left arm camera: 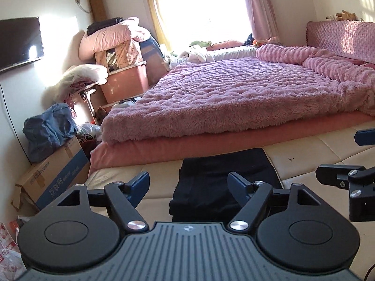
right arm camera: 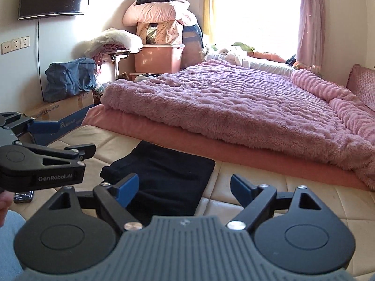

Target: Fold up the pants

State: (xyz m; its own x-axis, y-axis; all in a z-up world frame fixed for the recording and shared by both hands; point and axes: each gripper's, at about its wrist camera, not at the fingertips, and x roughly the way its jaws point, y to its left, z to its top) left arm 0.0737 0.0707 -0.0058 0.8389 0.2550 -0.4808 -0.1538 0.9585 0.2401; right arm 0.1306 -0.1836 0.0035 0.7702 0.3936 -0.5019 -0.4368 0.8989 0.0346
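The black pants [left arm camera: 225, 175] lie folded into a compact rectangle on the cream quilted mattress [left arm camera: 316, 154], just in front of the pink bedding. My left gripper [left arm camera: 188, 180] hovers open above their near edge with nothing between its blue fingers. In the right wrist view the pants [right arm camera: 164, 175] sit slightly left of centre. My right gripper [right arm camera: 185, 180] is open over their right edge, also empty. The left gripper [right arm camera: 68, 138] shows at the left edge of that view, beside the pants.
A fluffy pink blanket [left arm camera: 234, 93] covers the raised bed behind. A cardboard box [left arm camera: 58, 178] with a blue bag [left arm camera: 49, 131] stands left, near stacked storage bins [left arm camera: 126, 79]. A phone [right arm camera: 23, 196] and a person's jeans-clad knee [right arm camera: 9, 238] are near left.
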